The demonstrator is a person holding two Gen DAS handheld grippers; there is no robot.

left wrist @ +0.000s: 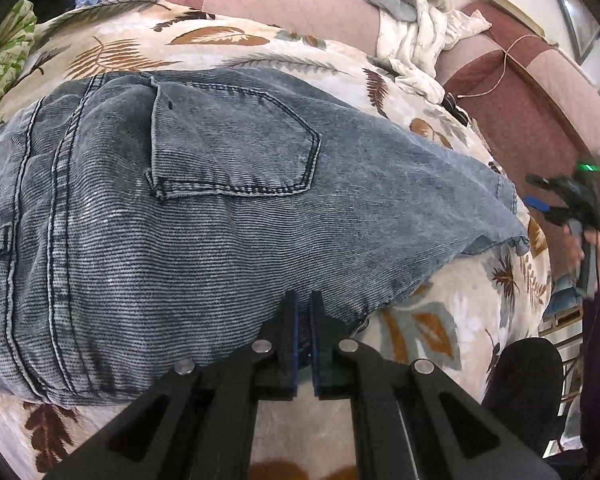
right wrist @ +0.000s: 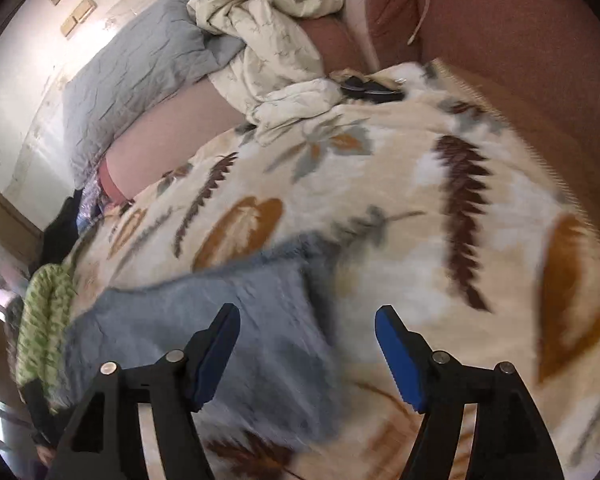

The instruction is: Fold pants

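A pair of blue-grey denim pants (left wrist: 188,216) lies on a cream blanket with leaf prints (left wrist: 440,320), back pocket (left wrist: 236,144) facing up. My left gripper (left wrist: 305,300) is shut at the near edge of the pants; whether any cloth is pinched between the pads is not clear. My right gripper (right wrist: 307,312) is open and empty, held above the blanket (right wrist: 380,184) with one end of the pants (right wrist: 220,332) below its left finger. This view is blurred by motion. The right gripper also shows in the left wrist view (left wrist: 556,200), off the bed's right side.
A crumpled cream sheet (right wrist: 268,40) and a grey pillow (right wrist: 140,80) lie at the head of the bed. A green patterned cloth (right wrist: 44,320) lies at the far side. A small dark object (right wrist: 372,86) rests by the sheet. A black rounded object (left wrist: 524,384) stands beside the bed.
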